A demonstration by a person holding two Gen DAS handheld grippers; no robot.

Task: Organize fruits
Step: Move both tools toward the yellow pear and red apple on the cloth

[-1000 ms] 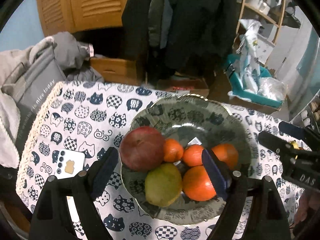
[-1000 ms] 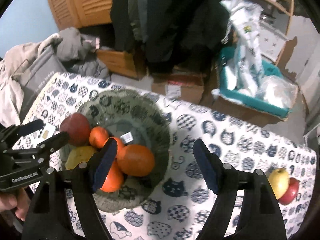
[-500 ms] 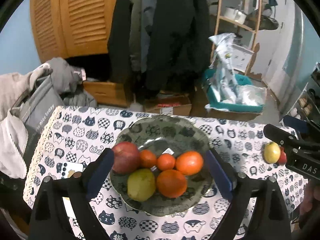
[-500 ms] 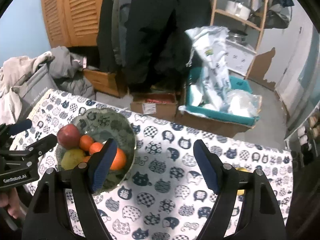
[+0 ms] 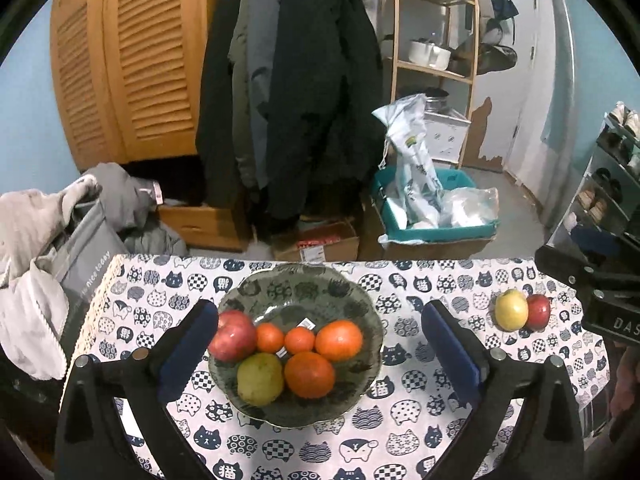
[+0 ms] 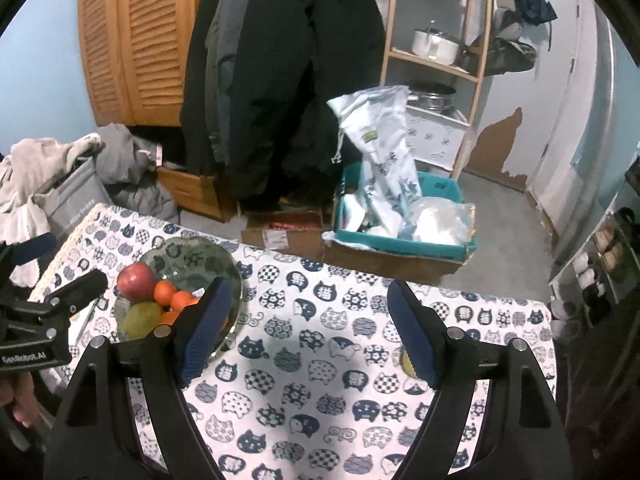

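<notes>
A green patterned bowl (image 5: 308,292) on the cat-print tablecloth (image 5: 404,432) holds a red apple (image 5: 232,335), a green pear (image 5: 260,378) and several oranges (image 5: 309,374). A yellow apple (image 5: 511,309) and a red apple (image 5: 538,311) lie on the cloth at the right. My left gripper (image 5: 318,356) is open and empty above the bowl. My right gripper (image 6: 308,334) is open and empty over bare cloth right of the bowl (image 6: 188,260); its right finger hides most of a yellow fruit (image 6: 406,363).
Beyond the table's far edge are a cardboard box (image 5: 316,240), a teal bin with bags (image 5: 436,216), hanging coats (image 5: 288,92), a wooden wardrobe (image 5: 132,60) and a shelf (image 5: 436,40). Laundry (image 5: 52,232) is piled at the left.
Both grippers have pulled back and up from the bowl, so the table looks smaller. The two apples at the right came into the left wrist view. Both stayed open.
</notes>
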